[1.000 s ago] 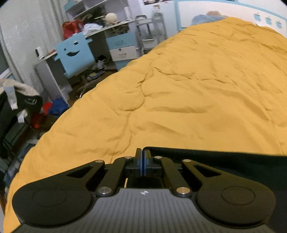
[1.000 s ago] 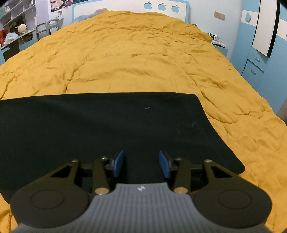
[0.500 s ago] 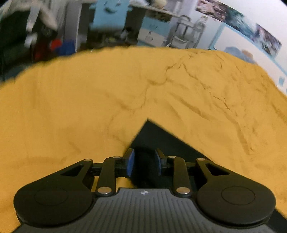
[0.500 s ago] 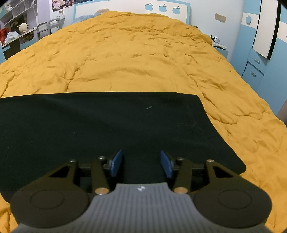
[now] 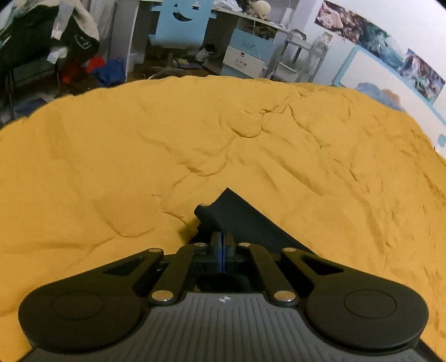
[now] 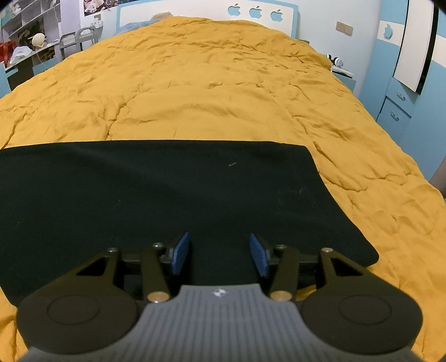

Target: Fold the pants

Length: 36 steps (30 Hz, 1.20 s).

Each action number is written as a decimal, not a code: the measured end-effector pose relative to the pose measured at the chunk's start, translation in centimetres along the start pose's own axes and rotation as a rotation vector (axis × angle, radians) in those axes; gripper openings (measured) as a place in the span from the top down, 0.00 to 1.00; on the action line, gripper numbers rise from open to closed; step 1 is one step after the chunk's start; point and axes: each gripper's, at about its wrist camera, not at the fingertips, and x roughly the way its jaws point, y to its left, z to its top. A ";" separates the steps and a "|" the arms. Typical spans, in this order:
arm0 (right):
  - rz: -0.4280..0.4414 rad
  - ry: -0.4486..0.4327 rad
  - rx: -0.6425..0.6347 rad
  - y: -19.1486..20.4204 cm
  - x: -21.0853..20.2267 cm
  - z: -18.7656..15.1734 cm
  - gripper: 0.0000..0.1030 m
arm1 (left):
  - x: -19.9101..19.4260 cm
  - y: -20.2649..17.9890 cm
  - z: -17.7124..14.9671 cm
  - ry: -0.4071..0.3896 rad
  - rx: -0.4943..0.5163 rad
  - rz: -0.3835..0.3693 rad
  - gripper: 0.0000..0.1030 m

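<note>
Black pants (image 6: 167, 189) lie flat on a yellow quilt (image 6: 209, 92), folded into a wide dark band. In the left wrist view only a corner of the pants (image 5: 239, 220) shows, bunched up into a small roll just beyond the fingertips. My left gripper (image 5: 222, 245) is shut on that corner. My right gripper (image 6: 220, 254) is open and empty, low over the near edge of the pants, with its blue pads (image 6: 179, 254) wide apart.
The quilt covers the whole bed. Left of the bed are a cluttered desk (image 5: 251, 19), a blue chair (image 5: 181, 25) and a heap of clothes (image 5: 55, 36). Blue drawers (image 6: 398, 111) stand to the right of the bed.
My left gripper opened half a second ago while turning left over the pants' corner, and has now shut on it, bunching the cloth. My right gripper has barely moved and stays open.
</note>
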 end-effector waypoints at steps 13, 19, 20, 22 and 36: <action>-0.011 0.011 -0.015 0.6 -1.7 0.7 0.56 | 0.2 3.0 -2.1 -0.007 -0.184 0.019 0.46; 0.038 0.034 0.003 1.6 -2.8 0.8 0.57 | 2.3 3.3 -3.4 0.025 -0.285 -0.030 0.46; 0.042 0.035 0.000 1.8 -3.0 0.8 0.57 | 2.7 3.4 -3.5 0.016 -0.301 -0.034 0.47; 0.053 0.038 0.003 1.9 -3.4 0.6 0.57 | 3.0 3.9 -3.7 0.001 -0.336 -0.038 0.73; 0.178 0.019 0.050 1.2 -5.7 -0.6 0.57 | -11.4 -13.6 -4.7 -0.323 0.198 -0.151 0.96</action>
